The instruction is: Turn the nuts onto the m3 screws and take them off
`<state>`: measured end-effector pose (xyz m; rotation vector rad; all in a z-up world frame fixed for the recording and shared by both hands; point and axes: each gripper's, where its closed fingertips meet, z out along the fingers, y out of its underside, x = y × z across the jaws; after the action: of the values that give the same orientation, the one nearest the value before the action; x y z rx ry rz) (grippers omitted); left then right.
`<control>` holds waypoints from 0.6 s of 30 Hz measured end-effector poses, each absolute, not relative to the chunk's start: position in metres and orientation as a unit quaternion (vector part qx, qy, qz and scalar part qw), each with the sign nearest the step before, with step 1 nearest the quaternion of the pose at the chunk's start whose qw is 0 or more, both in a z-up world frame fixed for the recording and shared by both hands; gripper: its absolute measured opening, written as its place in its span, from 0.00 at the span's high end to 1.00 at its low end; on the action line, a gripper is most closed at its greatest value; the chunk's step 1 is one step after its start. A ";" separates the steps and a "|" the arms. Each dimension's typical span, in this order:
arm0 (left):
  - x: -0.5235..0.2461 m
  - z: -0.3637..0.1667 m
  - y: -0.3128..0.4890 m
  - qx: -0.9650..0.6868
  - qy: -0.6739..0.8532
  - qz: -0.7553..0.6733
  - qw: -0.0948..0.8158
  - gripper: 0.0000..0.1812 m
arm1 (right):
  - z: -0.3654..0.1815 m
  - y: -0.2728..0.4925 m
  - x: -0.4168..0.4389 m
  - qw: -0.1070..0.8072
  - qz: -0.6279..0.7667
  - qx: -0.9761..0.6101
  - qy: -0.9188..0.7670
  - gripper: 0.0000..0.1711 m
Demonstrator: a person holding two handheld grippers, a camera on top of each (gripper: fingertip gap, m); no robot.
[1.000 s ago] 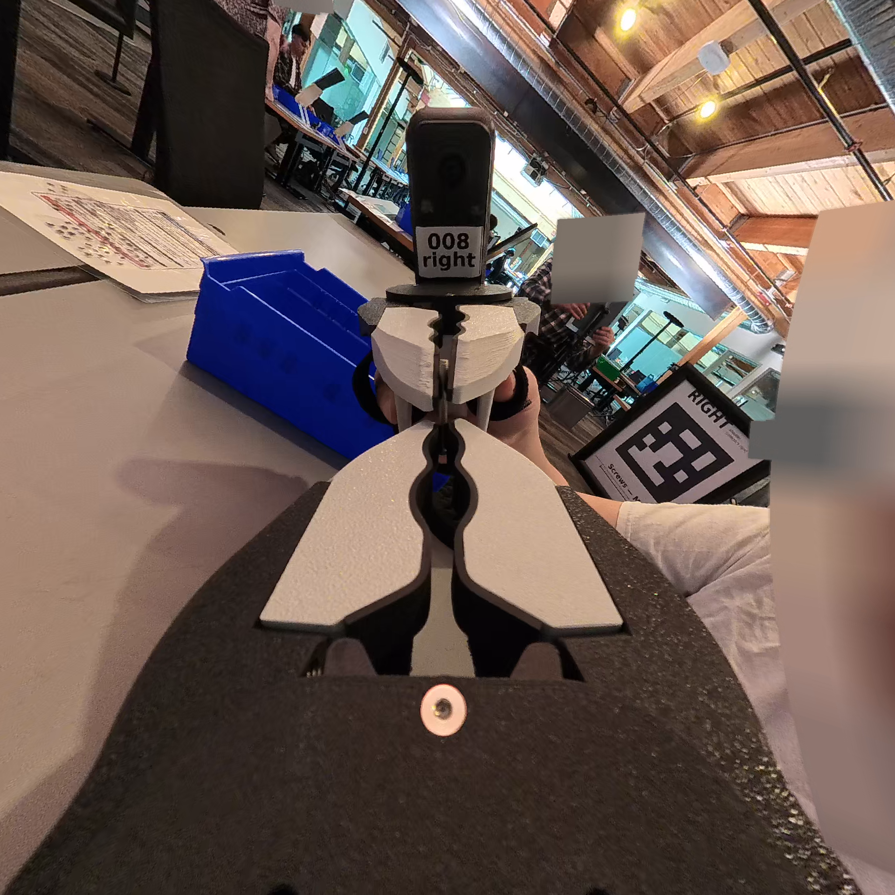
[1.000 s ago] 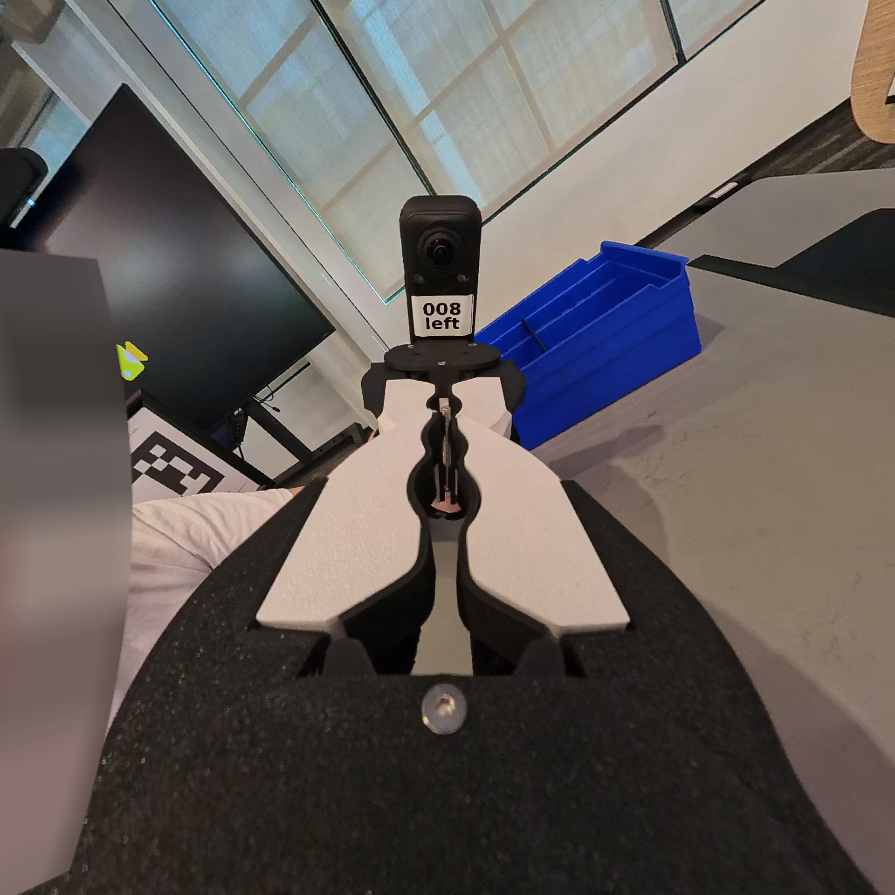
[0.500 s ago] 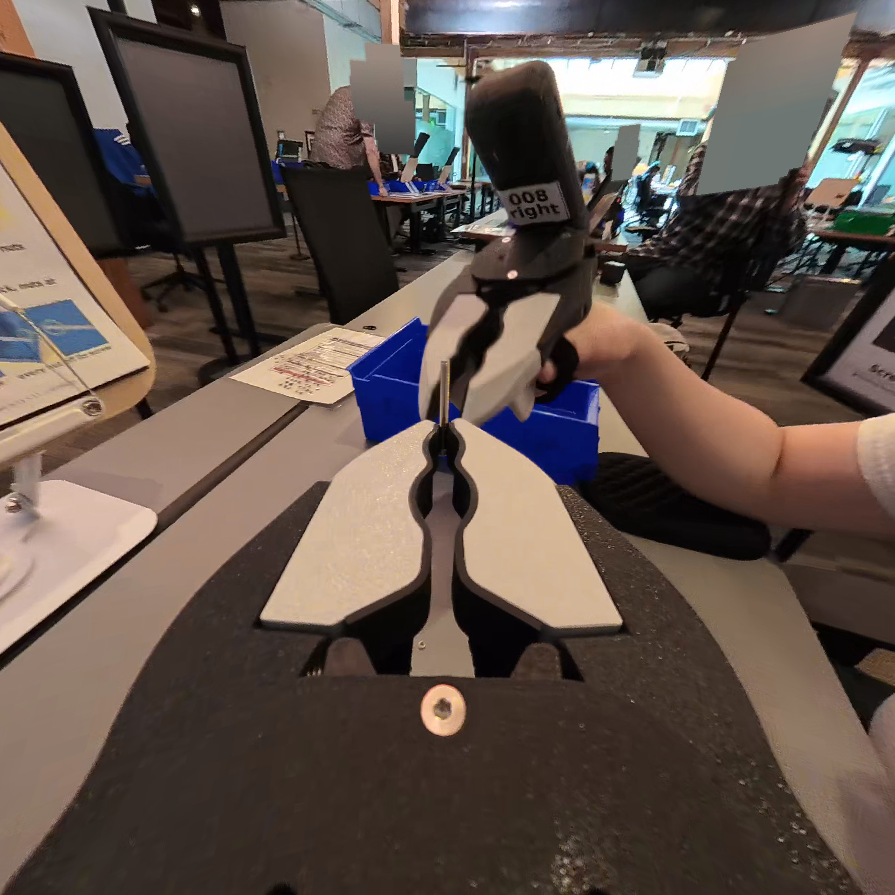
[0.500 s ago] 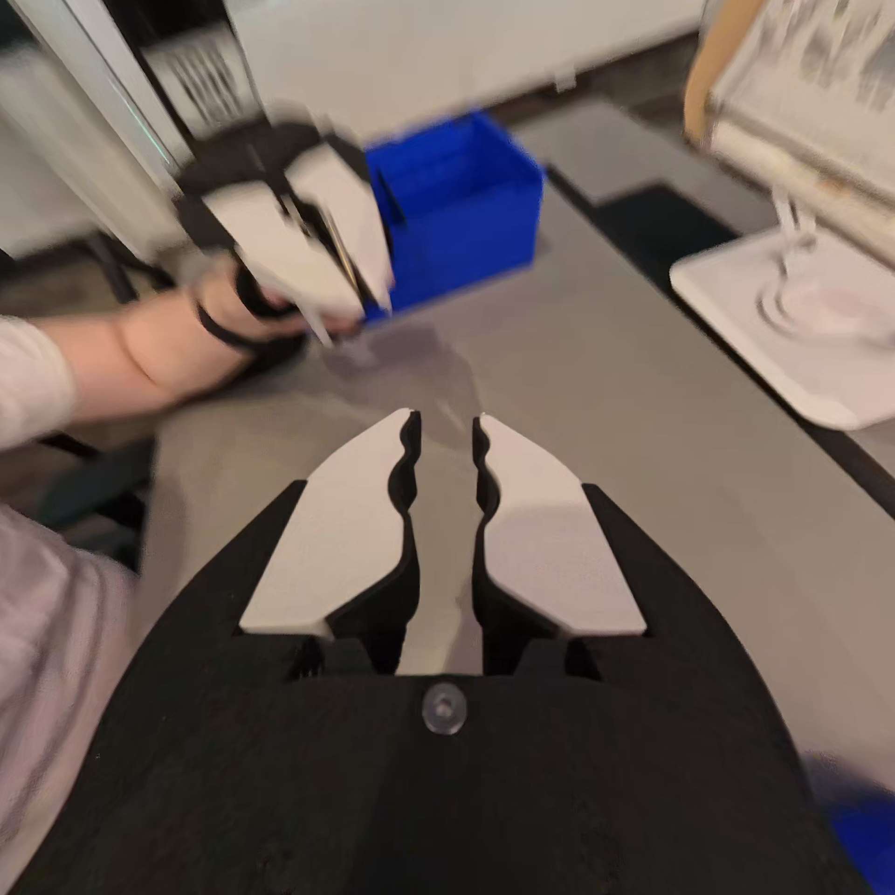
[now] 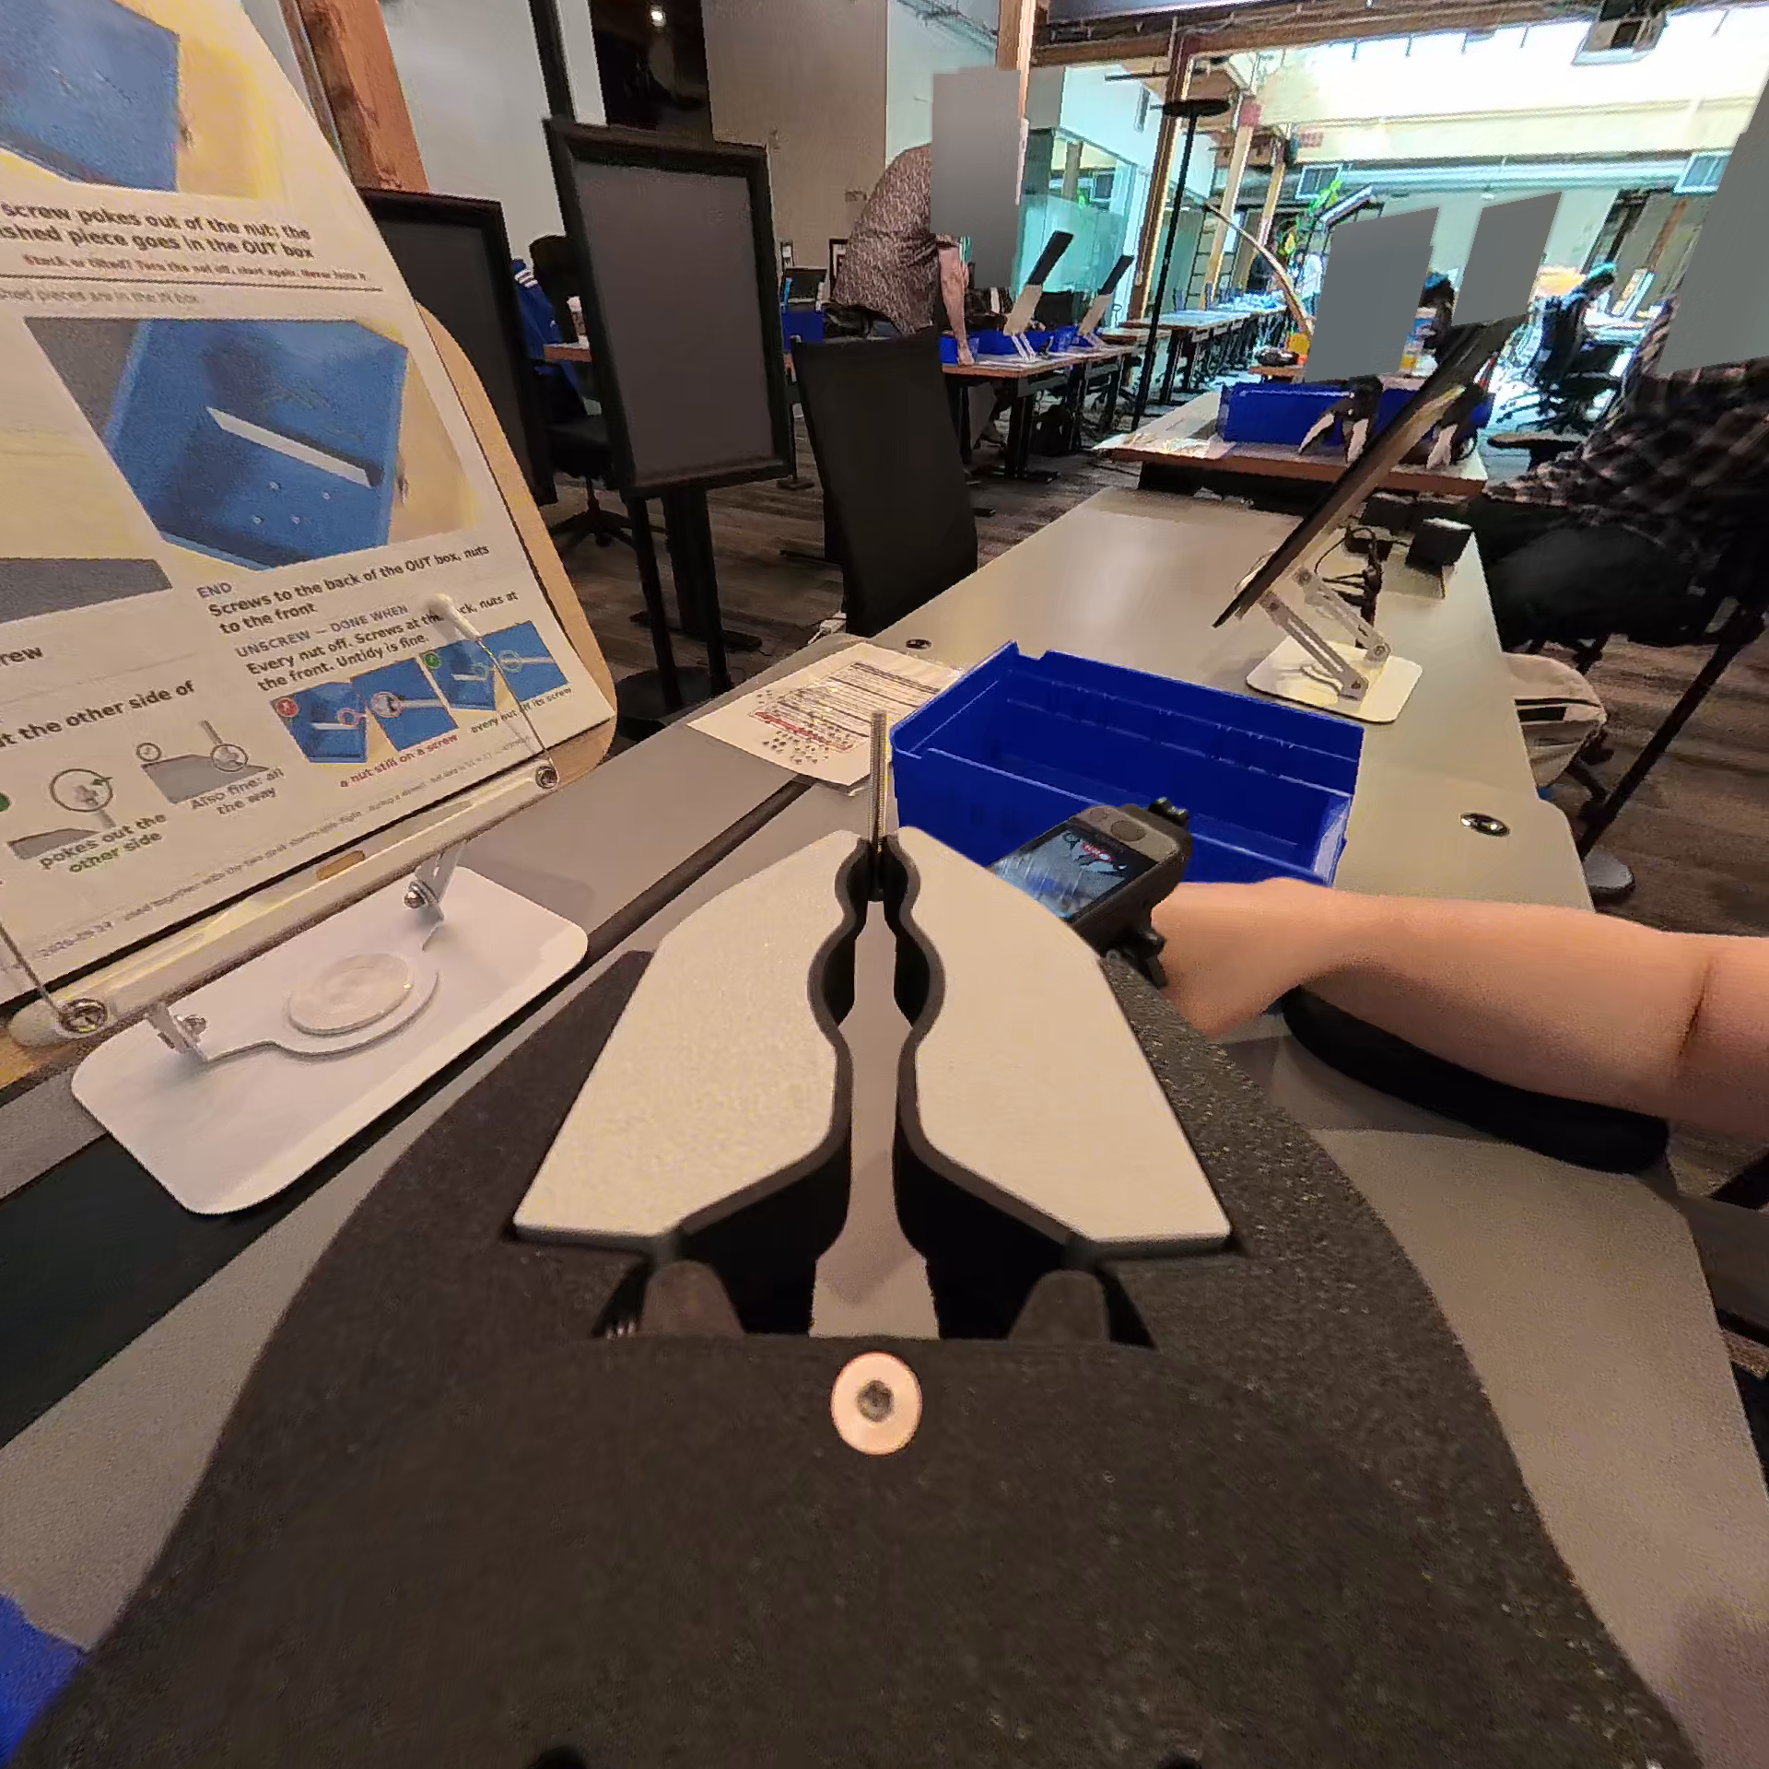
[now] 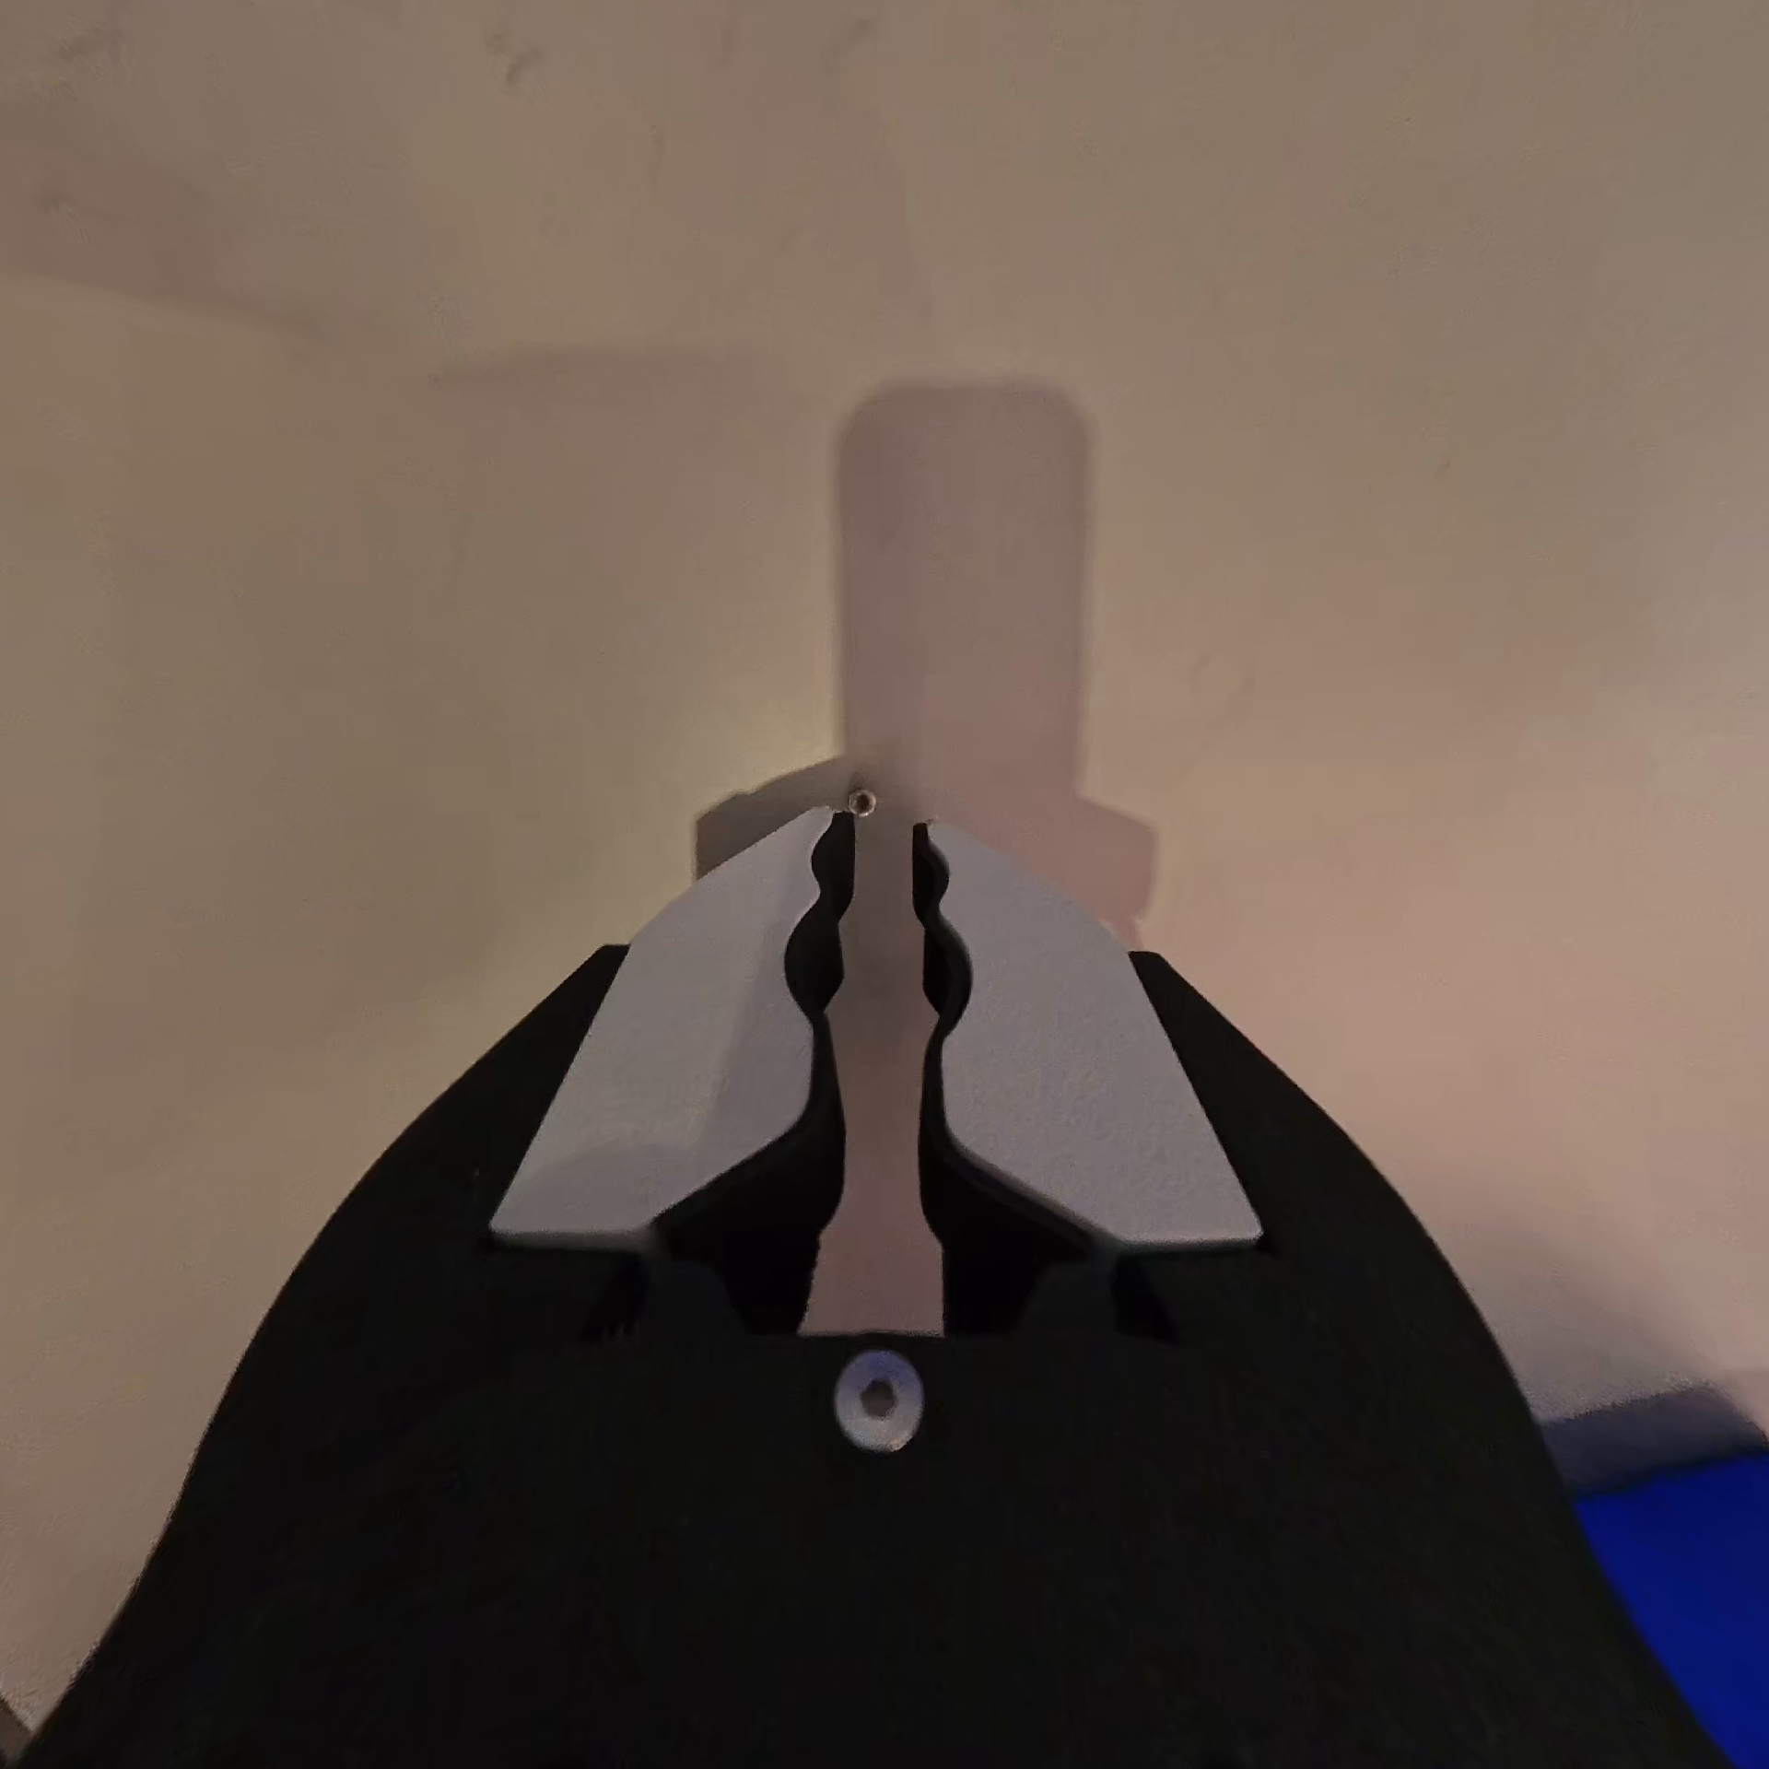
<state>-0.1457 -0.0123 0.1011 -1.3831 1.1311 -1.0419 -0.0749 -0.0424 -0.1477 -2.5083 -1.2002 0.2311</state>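
My left gripper [image 5: 879, 847] is shut on a long thin screw [image 5: 876, 775]. The screw stands straight up out of the fingertips. No nut shows on its visible shaft. My right gripper [image 6: 881, 823] points down at the grey table [image 6: 383, 574], jaws a narrow gap apart and empty. A small silver nut [image 6: 862, 800] lies at the tip of its left finger [image 6: 727, 1005]; I cannot tell if they touch. In the left wrist view only the right gripper's camera body [image 5: 1101, 857] and the person's forearm [image 5: 1436, 986] show, low over the table.
A blue bin [image 5: 1130, 756] stands behind the grippers, and a bin corner shows in the right wrist view [image 6: 1685, 1532]. An instruction board on a white stand [image 5: 287, 1034] is at left. A printed sheet [image 5: 833, 704] and a tablet stand [image 5: 1331, 651] lie farther back. Some 25 cm of space lies between my two pairs of fingers.
The right gripper has let go of the screw's end, opened, swung away and dropped to point down at the table. The left gripper has tilted down toward level, still holding the screw.
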 end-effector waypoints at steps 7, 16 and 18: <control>-0.146 0.102 -0.014 -0.580 0.471 -0.432 0.505 0.99 | -0.147 -0.038 -0.083 0.185 0.107 -0.900 -0.381 0.93; -0.142 0.097 -0.016 -0.588 0.475 -0.435 0.489 0.99 | -0.152 -0.040 -0.082 0.175 0.064 -0.912 -0.366 0.92; -0.141 0.095 -0.016 -0.590 0.477 -0.433 0.487 0.99 | -0.155 -0.041 -0.082 0.168 0.065 -0.912 -0.367 0.92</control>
<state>-0.1413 -0.0160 0.0952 -1.4338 1.1593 -1.0536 -0.0818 -0.0413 -0.1546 -2.5954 -1.0448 0.1841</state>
